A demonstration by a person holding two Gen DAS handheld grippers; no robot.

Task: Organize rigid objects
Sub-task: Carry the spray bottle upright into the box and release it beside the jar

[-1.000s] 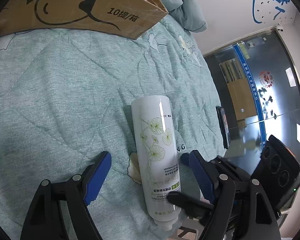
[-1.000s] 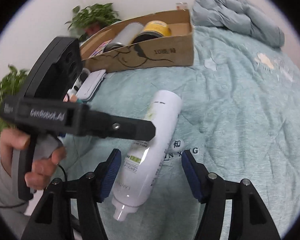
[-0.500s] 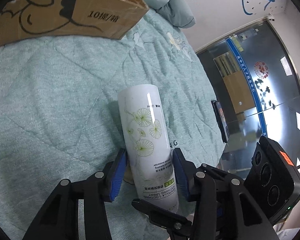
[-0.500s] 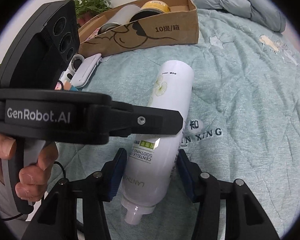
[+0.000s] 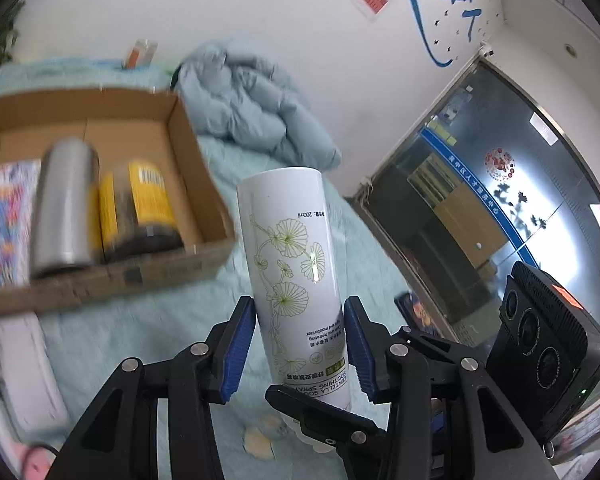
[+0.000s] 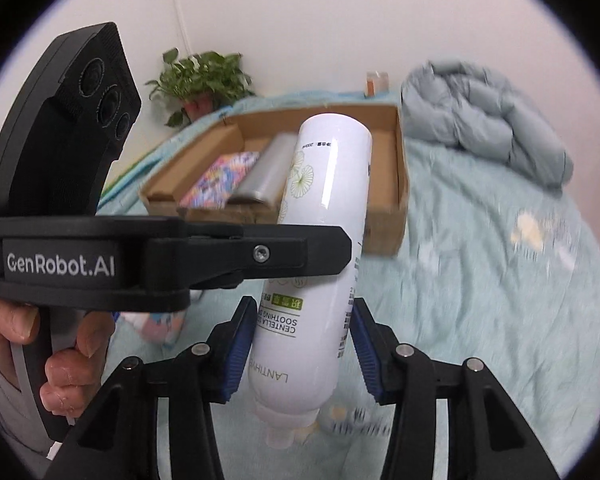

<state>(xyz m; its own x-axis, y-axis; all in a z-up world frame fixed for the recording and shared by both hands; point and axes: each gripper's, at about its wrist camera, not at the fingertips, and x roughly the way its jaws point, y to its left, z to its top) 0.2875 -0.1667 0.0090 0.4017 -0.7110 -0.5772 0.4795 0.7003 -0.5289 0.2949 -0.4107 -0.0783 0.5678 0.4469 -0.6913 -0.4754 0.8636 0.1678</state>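
Left wrist view has the blue fingers [image 5: 240,344] of the left gripper [image 5: 298,346] clamped on the lower body of a white Centella soothing spray bottle [image 5: 292,264], which stands raised off the bed, flat base up, nozzle end down. Right wrist view shows the right gripper [image 6: 302,344] with its own blue fingers [image 6: 362,348] closed against the same bottle near its neck, just below the other gripper's black arm. Beyond the bottle an open cardboard box [image 5: 204,184] sits on the teal quilted bedspread [image 6: 480,280], holding a silver cylinder [image 5: 66,208], a yellow-labelled jar [image 5: 144,208] and a colourful patterned box [image 6: 220,180]. A crumpled grey-blue duvet [image 6: 484,116] lies by the wall, and a potted plant [image 6: 200,80] stands behind the box.
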